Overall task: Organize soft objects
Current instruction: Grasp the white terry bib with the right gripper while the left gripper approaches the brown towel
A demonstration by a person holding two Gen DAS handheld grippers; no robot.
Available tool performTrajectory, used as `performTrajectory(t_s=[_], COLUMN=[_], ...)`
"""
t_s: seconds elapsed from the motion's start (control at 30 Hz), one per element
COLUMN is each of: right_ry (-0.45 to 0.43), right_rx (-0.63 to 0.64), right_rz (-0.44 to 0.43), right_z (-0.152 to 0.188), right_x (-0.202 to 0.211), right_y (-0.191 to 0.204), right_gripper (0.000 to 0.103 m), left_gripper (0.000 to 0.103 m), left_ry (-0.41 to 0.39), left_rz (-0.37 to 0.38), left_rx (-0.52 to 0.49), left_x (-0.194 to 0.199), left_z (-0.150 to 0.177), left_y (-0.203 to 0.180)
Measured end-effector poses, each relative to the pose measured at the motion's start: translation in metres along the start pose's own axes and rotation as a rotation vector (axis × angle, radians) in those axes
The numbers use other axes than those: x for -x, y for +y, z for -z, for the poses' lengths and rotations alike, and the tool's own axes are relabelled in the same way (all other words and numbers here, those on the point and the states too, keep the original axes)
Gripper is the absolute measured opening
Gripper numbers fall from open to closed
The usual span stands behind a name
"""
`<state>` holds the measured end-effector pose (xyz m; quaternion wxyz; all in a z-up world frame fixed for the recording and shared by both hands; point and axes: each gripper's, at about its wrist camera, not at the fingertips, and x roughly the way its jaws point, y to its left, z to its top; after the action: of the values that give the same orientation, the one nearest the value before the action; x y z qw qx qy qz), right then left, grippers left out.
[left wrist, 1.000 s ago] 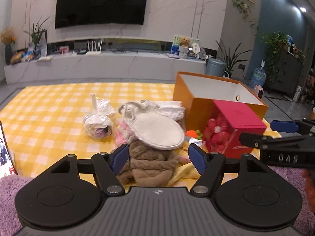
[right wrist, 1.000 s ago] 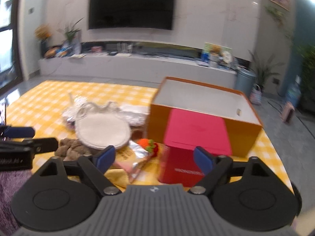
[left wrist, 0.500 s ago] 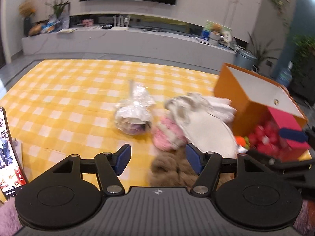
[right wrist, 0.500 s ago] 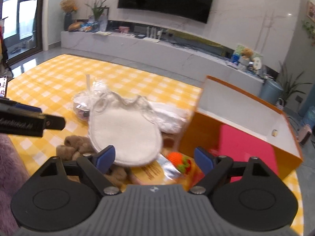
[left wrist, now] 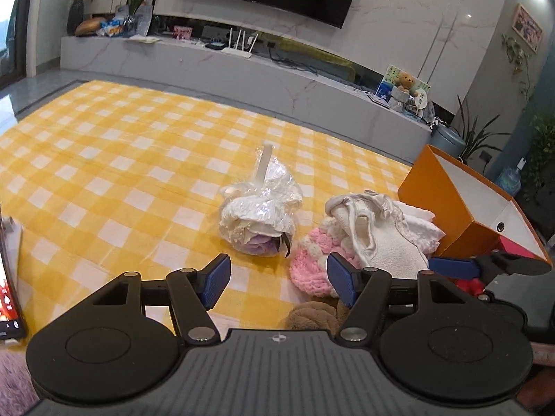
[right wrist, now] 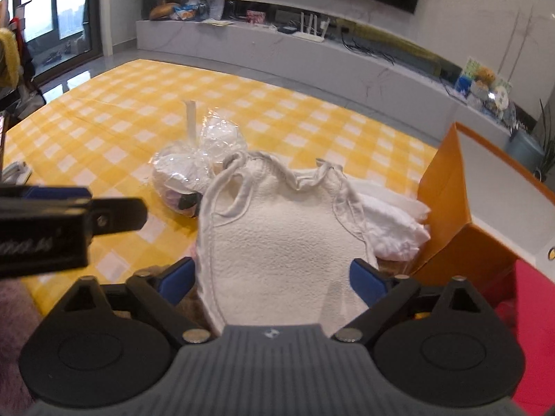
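A pile of soft things lies on the yellow checked cloth [left wrist: 104, 159]. A cream fleece bib [right wrist: 281, 242] lies on top, between the open fingers of my right gripper [right wrist: 274, 279]; the jaws stand apart from it. Under it are a pink knitted piece [left wrist: 308, 263], a brown fuzzy piece [left wrist: 312, 315] and white cloth [right wrist: 392, 222]. A plastic-wrapped bundle [left wrist: 260, 215] with a white stick lies left of the pile. My left gripper [left wrist: 277, 280] is open and empty, just short of the bundle and the pink piece.
An orange open box [left wrist: 461, 201] stands right of the pile, with a red box [right wrist: 534, 298] in front of it. A phone [left wrist: 7, 308] lies at the left edge. A grey TV bench [left wrist: 242, 72] runs along the back wall.
Both grippers have swung left and come lower toward the pile. The bib now fills the gap between the right fingers. The left gripper now faces the wrapped bundle.
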<state>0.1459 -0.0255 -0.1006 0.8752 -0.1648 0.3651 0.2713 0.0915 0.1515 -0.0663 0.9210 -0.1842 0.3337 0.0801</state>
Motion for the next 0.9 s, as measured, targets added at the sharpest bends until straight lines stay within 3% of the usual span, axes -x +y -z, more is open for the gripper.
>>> performTrajectory(t_s=[0.17, 0.3, 0.33, 0.53, 0.8, 0.9], right_ry=[0.036, 0.012, 0.003, -0.055, -0.098, -0.075], right_rx=[-0.078, -0.103, -0.106, -0.163, -0.291, -0.301], right_rz=[-0.04, -0.065, -0.059, -0.024, -0.103, -0.063], right_z=[0.003, 0.008, 0.009, 0.017, 0.04, 0.054], right_x=[0.0, 0.013, 0.017, 0.05, 0.112, 0.107], right_y=[-0.014, -0.019, -0.021, -0.041, -0.065, -0.069], right_gripper=[0.049, 0.015, 0.011, 0.008, 0.006, 0.007], left_gripper=[0.075, 0.075, 0.075, 0.078, 0.088, 0.088], left_ry=[0.019, 0.027, 0.028, 0.043, 0.091, 0.121], left_rz=[0.01, 0.037, 0.043, 0.101, 0.171, 0.158], left_rx=[0.01, -0.03, -0.042, -0.145, -0.393, -0.477], left_x=[-0.003, -0.001, -0.001, 0.008, 0.022, 0.016], left_z=[0.001, 0.003, 0.004, 0.009, 0.026, 0.034], left_y=[0.003, -0.004, -0.007, -0.025, -0.061, -0.075])
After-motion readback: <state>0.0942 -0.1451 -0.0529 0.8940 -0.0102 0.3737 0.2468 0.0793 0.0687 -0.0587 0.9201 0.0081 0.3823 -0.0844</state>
